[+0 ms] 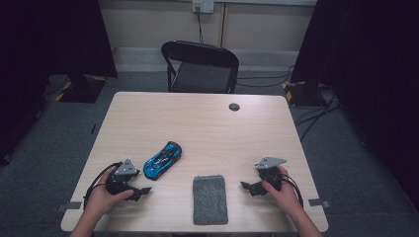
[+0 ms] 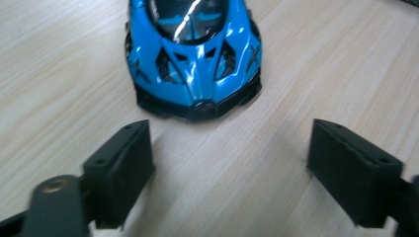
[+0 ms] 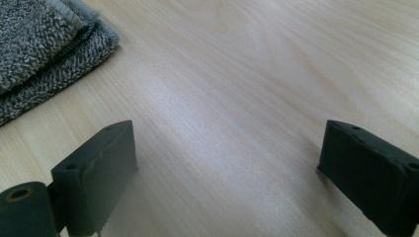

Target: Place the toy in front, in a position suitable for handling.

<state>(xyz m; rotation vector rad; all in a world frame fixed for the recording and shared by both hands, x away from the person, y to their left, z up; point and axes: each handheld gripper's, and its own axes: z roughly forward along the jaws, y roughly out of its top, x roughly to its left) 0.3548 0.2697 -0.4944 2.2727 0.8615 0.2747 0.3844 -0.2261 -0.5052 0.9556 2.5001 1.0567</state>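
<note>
Blue and glossy, the toy car [image 1: 162, 160] sits on the light wooden table [image 1: 197, 123] near its front left part, angled so one end points toward our left gripper [image 1: 141, 191], and nothing holds it yet. In the left gripper view we see the car [image 2: 193, 54] straight ahead, its low black edge just beyond the tips of the two black jaws, which stand spread wide with bare table between them; no pad touches the car. To its right, at the front edge of the table, lies a folded grey cloth [image 1: 210, 199], flat and untouched, well apart from the car. Our right gripper [image 1: 247, 186] rests just to the right of that cloth, and in the right gripper view its jaws are likewise spread with nothing but wood grain between them, the cloth [image 3: 44, 54] off at the upper left. We judge the work to be at its very start: both hands are in place beside the things, but neither has taken hold. What is left, as we read it, is everything: closing on the car with the left, likely bringing the cloth into play with the right.
</note>
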